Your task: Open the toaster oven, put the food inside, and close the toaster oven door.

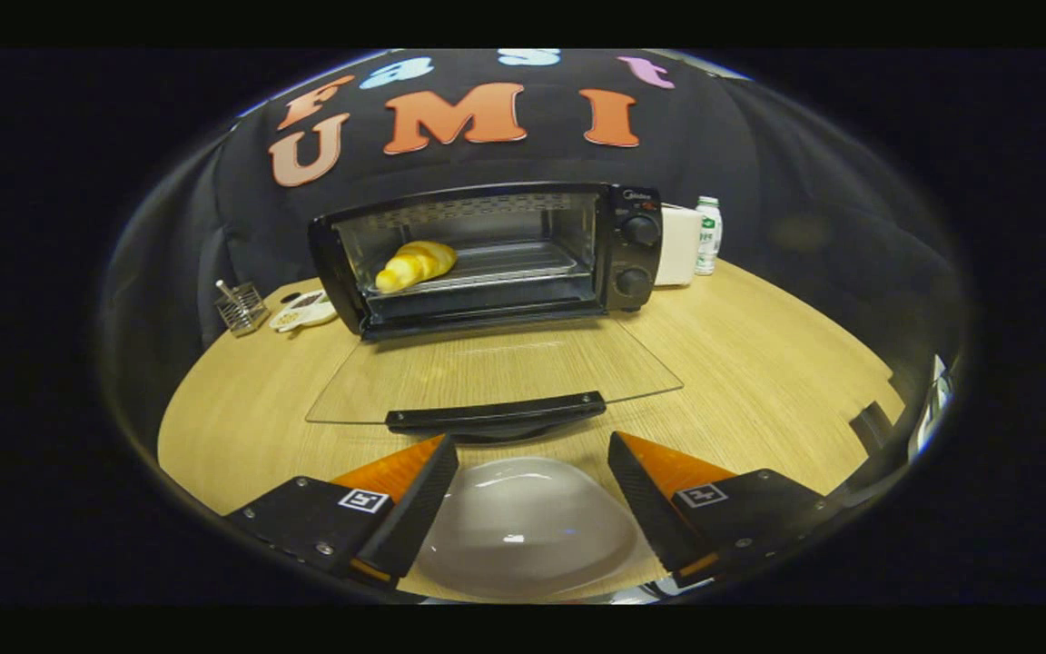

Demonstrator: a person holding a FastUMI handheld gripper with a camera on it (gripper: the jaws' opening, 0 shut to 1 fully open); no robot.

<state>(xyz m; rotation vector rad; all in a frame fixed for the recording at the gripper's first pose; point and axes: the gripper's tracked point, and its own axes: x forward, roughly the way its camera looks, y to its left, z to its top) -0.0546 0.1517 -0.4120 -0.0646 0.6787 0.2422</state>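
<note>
A black toaster oven (487, 259) stands at the back of the wooden table with its glass door (496, 368) folded down flat. The door's black handle (496, 413) lies just ahead of my fingertips. A yellow croissant (416, 264) rests on the wire rack inside, toward the left. My gripper (532, 450) is open, with nothing between its fingers. Below the gap between the fingers sits an empty white plate (523, 527) on the table.
Left of the oven are a small wire basket (241, 307) and a white dish (303, 311). Right of the oven stand a white box (677, 245) and a white bottle (709, 234). Bare wooden table (759, 363) spreads to the right of the door.
</note>
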